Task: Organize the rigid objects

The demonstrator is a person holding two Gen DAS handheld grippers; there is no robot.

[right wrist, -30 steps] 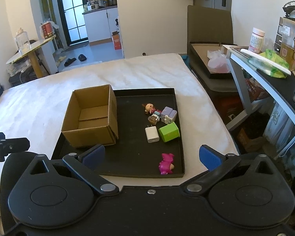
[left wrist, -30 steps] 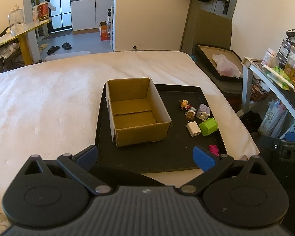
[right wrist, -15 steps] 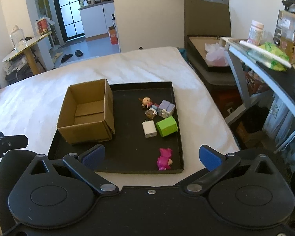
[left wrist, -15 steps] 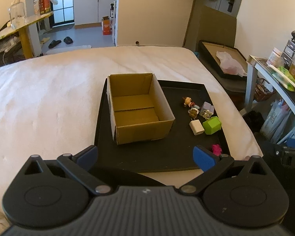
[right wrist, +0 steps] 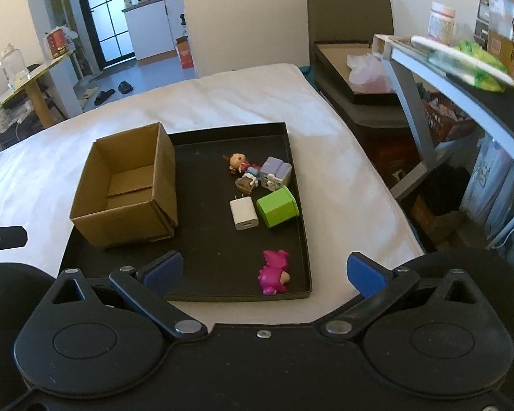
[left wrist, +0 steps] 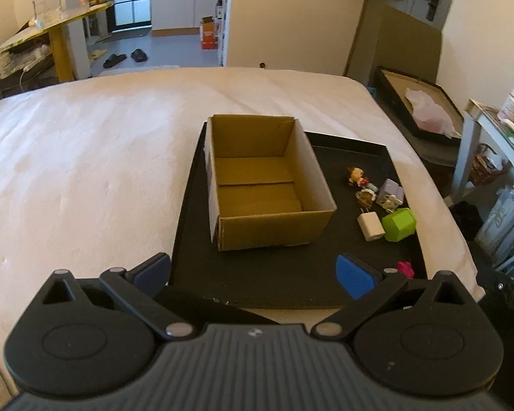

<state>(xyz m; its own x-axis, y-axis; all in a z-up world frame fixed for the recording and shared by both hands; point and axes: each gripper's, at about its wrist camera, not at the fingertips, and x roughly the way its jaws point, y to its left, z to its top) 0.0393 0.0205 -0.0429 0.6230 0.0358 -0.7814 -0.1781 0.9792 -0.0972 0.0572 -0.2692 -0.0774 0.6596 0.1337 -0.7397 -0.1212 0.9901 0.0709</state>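
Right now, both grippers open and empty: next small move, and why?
Probably lower the right gripper onto the pink toy. It lies nearest, almost between the open fingers, apart from the other items on the black tray. The cardboard box is empty, so nothing is sorted yet.

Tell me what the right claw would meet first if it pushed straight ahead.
Probably the pink toy: it lies on the black tray between the open right claw fingers, nearest the camera. Depth is unclear, so it might pass over it.
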